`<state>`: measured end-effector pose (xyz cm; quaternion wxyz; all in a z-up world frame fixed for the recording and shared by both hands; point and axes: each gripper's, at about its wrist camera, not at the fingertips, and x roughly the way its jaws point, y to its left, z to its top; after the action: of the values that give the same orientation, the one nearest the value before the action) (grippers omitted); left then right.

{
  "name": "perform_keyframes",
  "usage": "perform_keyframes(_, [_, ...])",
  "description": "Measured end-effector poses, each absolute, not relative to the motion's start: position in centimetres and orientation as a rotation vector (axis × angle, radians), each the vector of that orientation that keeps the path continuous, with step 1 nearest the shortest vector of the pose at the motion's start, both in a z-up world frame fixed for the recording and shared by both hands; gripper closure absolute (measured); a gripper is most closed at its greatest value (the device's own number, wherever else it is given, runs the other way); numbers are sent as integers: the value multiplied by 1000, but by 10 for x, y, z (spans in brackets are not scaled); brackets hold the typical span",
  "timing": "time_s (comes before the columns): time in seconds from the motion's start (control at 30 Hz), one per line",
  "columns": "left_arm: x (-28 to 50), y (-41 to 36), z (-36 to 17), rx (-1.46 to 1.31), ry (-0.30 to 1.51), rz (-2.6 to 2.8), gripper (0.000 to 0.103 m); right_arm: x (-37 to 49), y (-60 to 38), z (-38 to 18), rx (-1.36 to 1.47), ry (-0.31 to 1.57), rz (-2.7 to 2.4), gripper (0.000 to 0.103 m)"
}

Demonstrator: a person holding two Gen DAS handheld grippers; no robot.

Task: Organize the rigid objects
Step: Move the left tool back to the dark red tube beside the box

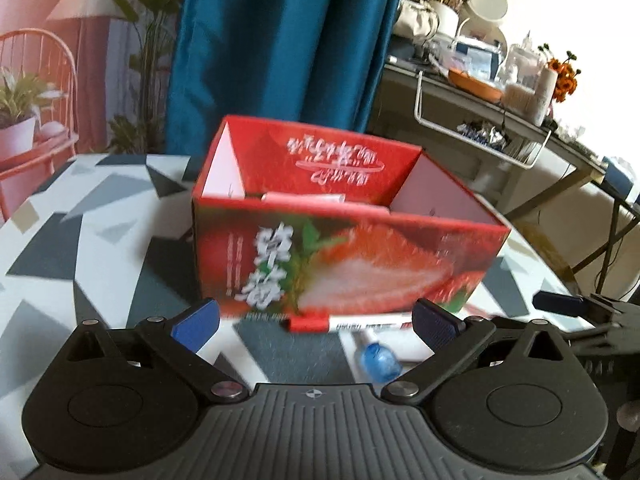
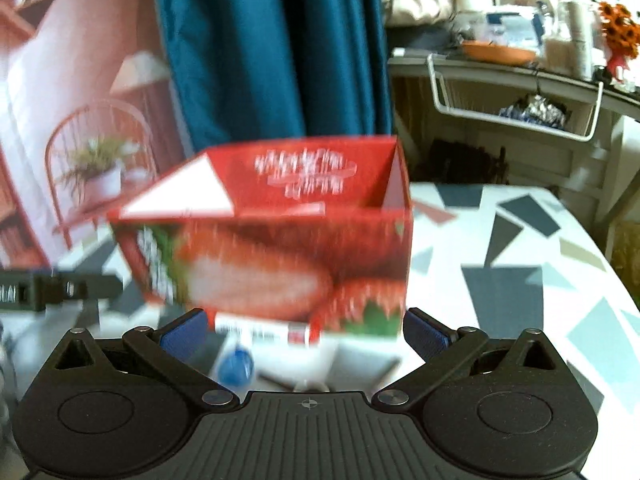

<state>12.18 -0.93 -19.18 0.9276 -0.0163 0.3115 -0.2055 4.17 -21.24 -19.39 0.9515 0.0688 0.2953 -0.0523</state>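
Note:
A red open-topped strawberry box (image 1: 344,256) stands on the patterned table (image 1: 72,240); a pale flat item (image 1: 304,198) lies inside it. A white marker with a red cap (image 1: 352,324) lies at the box's near foot, beside a blue-capped item (image 1: 380,358). My left gripper (image 1: 316,320) is open and empty, just short of the marker. In the right wrist view the same box (image 2: 280,256), marker (image 2: 260,330) and blue-capped item (image 2: 236,366) show. My right gripper (image 2: 304,334) is open and empty, facing the box's right corner.
A blue curtain (image 1: 280,40) hangs behind the table. A cluttered desk with a white wire basket (image 1: 480,132) stands at the right. The right gripper's fingertip (image 1: 560,304) shows at the left view's right edge; the left gripper's body (image 2: 48,288) shows at the right view's left edge.

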Motion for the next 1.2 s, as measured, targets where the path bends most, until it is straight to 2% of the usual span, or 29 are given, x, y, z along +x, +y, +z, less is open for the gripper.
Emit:
perform_keyframes(0.37, [128,0,-220,-68,755,-411,0,41,-198,-227,62,764,-72,2])
perform_keyframes(0.5, [131,-4,-224,-65,770,-413,0,42,-202,-234,83,782,-39,14])
perform_keyframes(0.73, [129,-7,-228,-62,787,-420,0,43,-200,-242,53,806,-16,27])
perform_keyframes(1.07, [131,-5,-230,-79,803,-423,0,46,-203,-246,86,823,-14,27])
perform_keyframes(1.2, [130,-8,-231,-78,805,-440,5,48,-201,-246,98,828,0,44])
